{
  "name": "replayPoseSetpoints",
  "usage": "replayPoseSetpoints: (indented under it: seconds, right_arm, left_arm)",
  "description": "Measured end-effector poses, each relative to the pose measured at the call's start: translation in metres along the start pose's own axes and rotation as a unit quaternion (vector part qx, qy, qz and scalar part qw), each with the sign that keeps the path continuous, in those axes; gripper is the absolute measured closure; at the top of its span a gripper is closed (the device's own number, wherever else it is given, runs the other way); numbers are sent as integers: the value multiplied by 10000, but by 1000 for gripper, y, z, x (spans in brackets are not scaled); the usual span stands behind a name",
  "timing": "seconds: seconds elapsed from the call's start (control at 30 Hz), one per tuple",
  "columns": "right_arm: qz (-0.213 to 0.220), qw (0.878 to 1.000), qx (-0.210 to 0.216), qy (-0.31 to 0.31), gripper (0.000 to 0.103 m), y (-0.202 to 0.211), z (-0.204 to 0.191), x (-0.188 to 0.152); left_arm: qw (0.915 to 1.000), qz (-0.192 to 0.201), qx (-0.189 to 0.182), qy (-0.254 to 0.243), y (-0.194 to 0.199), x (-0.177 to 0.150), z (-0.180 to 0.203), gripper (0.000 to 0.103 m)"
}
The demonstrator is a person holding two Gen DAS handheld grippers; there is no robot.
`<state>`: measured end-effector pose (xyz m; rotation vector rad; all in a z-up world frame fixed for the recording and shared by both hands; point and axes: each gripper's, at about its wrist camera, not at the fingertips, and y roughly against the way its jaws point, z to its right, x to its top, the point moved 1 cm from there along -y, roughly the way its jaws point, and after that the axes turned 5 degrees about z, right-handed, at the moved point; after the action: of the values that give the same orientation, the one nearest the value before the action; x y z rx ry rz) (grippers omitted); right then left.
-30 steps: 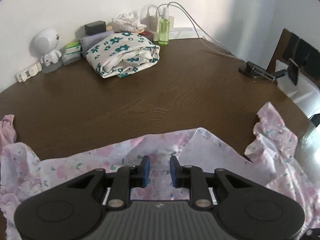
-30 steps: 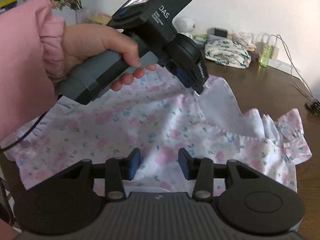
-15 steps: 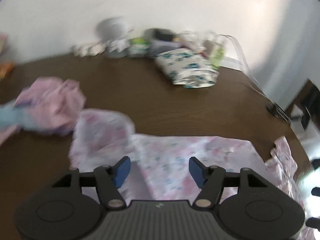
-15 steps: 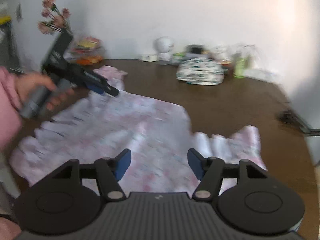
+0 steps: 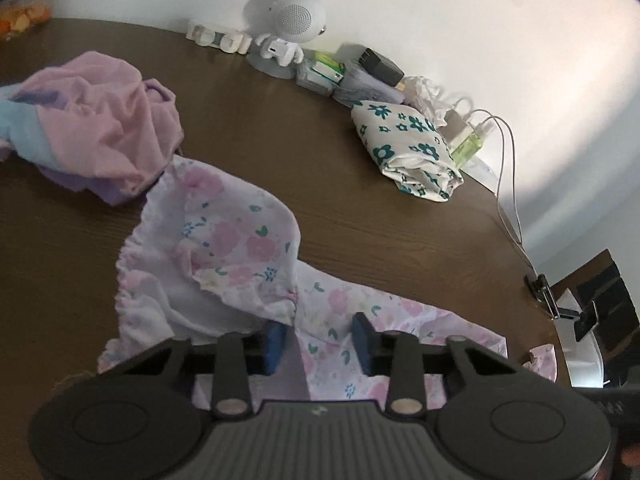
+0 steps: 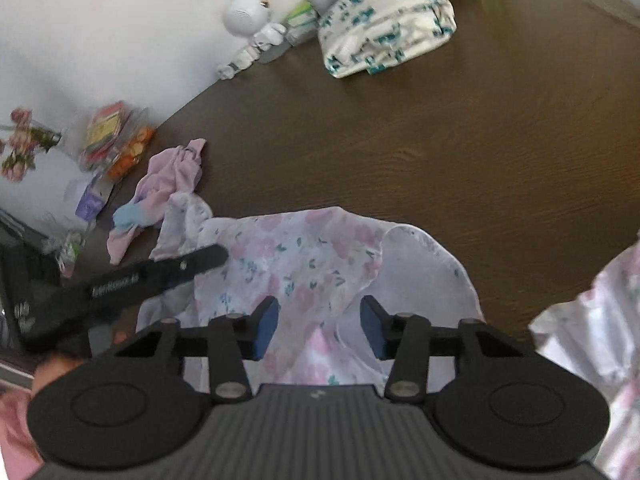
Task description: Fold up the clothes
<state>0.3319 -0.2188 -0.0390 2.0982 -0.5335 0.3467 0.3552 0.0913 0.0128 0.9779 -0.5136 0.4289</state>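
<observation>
Now the pink floral garment [image 5: 240, 248] lies spread and rumpled on the brown bench [image 5: 360, 216]. Left claw [image 5: 320, 344] hovers over its near edge, jaws apart and empty. Right claw [image 6: 318, 328] gapes wide above the cloth too. A folded teal-flowered garment [image 5: 408, 148] sits near the wall, a crumpled pink one [image 5: 100, 128] beside the sleeve.

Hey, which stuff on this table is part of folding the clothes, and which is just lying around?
Part of the job: pink floral garment, crumpled pink garment, folded teal-flowered cloth, left gripper, right gripper.

Lying about: white robot figure, green bottle, cables, snack packets.
</observation>
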Motion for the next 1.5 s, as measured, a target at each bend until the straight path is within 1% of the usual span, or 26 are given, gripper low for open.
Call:
replayPoseSetpoints:
  seconds: [0.03, 0.1, 0.13, 0.17, 0.2, 0.23, 0.37, 0.47, 0.5, 0.63, 0.7, 0.77, 0.8, 0.83, 0.87, 0.9, 0.97, 1.03, 1.13, 1.17, 1.2, 1.23, 1.27, 1.33, 1.4, 1.5]
  right_arm:
    - [-18, 10000, 32, -80, 64, -4, 2, 0]
    - [-13, 9997, 110, -239, 74, -10, 6, 1]
    - [31, 9994, 152, -321, 79, -12, 9, 1]
    - [84, 9991, 194, -379, 84, -13, 10, 1]
    - [137, 9987, 236, -436, 93, -15, 12, 1]
    - [236, 9980, 318, -494, 97, -13, 14, 1]
    - [950, 9895, 902, -615, 102, 8, 22, 0]
    - [1613, 9727, 1501, -723, 102, 22, 31, -3]
    - [1709, 9696, 1582, -755, 102, 24, 33, -4]
    - [1320, 9838, 927, -784, 101, 6, 35, 1]
    - [1297, 9850, 751, -860, 100, 0, 39, 2]
    - [1426, 9817, 850, -938, 100, 0, 43, 1]
    - [1346, 9822, 855, -988, 98, -2, 44, 1]
    - [1255, 9829, 856, -1039, 92, -4, 46, 1]
    - [1163, 9835, 858, -1090, 83, -6, 48, 2]
    - [1071, 9839, 859, -1141, 52, -8, 49, 2]
    - [1026, 9845, 900, -1105, 48, -4, 49, 1]
    - [1005, 9855, 916, -1020, 48, 2, 48, 0]
    - [963, 9893, 791, -762, 48, 17, 43, 0]
    - [940, 9912, 690, -633, 47, 24, 42, 0]
    - [917, 9928, 588, -503, 46, 30, 40, -1]
    - [906, 9946, 422, -287, 44, 39, 38, -3]
    - [880, 9959, 229, -5, 43, 46, 36, -7]
    - [851, 9941, -237, 634, 40, 62, 33, -17]
    - [869, 9855, -716, 1267, 40, 77, 33, -32]
    - [955, 9757, -1104, 1633, 39, 99, 43, -49]
  left_arm:
    - [10000, 25, -33, 28, -1, 0, -2, 76]
    - [9999, 75, -99, 84, -2, -1, -5, 86]
    - [9998, 101, -133, 112, -2, -2, -6, 88]
    - [9997, 126, -166, 139, -3, -2, -8, 95]
    - [9995, 151, -199, 167, -3, -3, -9, 99]
    - [9994, 176, -232, 195, -4, -3, -11, 99]
    - [9960, 462, -515, 567, 1, 2, -22, 100]
    - [9913, 681, -730, 853, 5, 5, -30, 100]
    - [9900, 705, -756, 964, 3, 6, -32, 100]
    - [9903, 764, -473, 1058, -6, 7, -32, 96]
    - [9901, 875, -342, 1039, -8, 8, -31, 93]
    - [9893, 946, -369, 1044, -8, 9, -31, 93]
    - [9891, 963, -354, 1059, -9, 9, -31, 93]
    - [9890, 967, -340, 1067, -9, 9, -31, 91]
    - [9892, 936, -344, 1073, -8, 9, -31, 79]
    - [9894, 855, -398, 1106, -7, 9, -31, 60]
    - [9893, 701, -525, 1165, -6, 7, -32, 46]
    - [9913, 611, -561, 1024, -5, 5, -29, 46]
    - [9952, 497, -460, 702, -7, 1, -21, 53]
    - [9961, 515, -409, 597, -8, 0, -18, 66]
    - [9967, 538, -358, 491, -9, -1, -16, 88]
    - [9971, 544, -300, 432, -11, -1, -14, 97]
    - [9970, 599, -250, 420, -11, -2, -14, 101]
    - [9964, 729, -154, 408, -12, -3, -14, 100]
    - [9947, 870, -87, 539, -11, -2, -18, 99]
    - [9935, 934, 99, 647, -9, -2, -25, 97]
